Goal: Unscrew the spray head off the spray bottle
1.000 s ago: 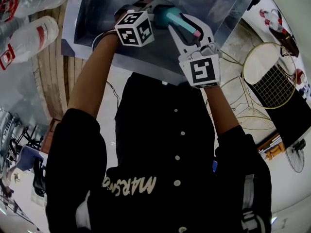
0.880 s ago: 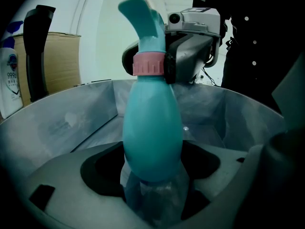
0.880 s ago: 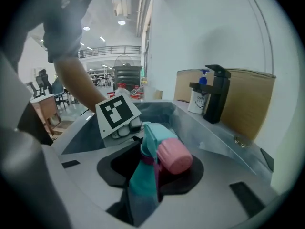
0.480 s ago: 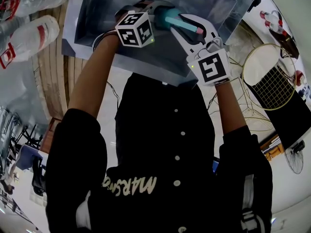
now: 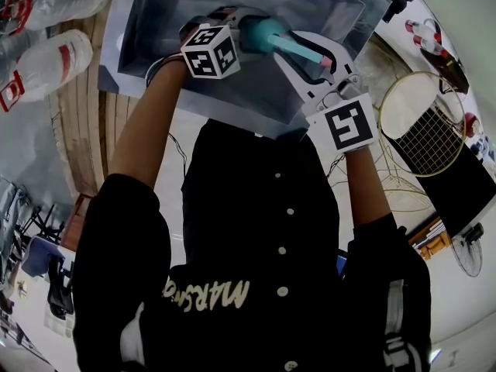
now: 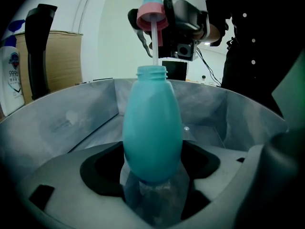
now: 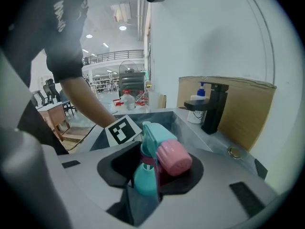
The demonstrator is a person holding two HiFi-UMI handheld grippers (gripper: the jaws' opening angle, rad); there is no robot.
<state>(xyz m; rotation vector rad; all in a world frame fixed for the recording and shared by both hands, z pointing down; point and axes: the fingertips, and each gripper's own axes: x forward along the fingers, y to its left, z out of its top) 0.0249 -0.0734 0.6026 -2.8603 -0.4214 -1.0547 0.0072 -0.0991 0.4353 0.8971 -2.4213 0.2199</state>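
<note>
— Since both grippers are over the grey sink (image 6: 62, 123), which one has the bottle?
— The left gripper (image 5: 243, 31). Its jaws are clamped on the lower body of the teal spray bottle (image 6: 152, 132). The bottle fills the centre of the left gripper view and points up the frame, and its threaded neck (image 6: 152, 73) is bare and open.
— And the spray head?
— Off the bottle. The right gripper (image 5: 311, 53) has its jaws closed partway on the spray head (image 7: 164, 149), at the centre of the right gripper view. In the left gripper view the head's pink collar (image 6: 152, 17) sits at the top middle of the frame, straight above the neck.
— Are the two parts fully apart?
— The collar is clear of the neck. A thin dip tube (image 6: 154, 42) hangs from the collar, and its lower end reaches the neck's rim. Whether it is inside, I cannot tell.
— Anything else around?
— A black faucet (image 7: 213, 106) stands at the right of the right gripper view. A white soap bottle (image 6: 10, 78) is at the left edge of the left gripper view.
</note>
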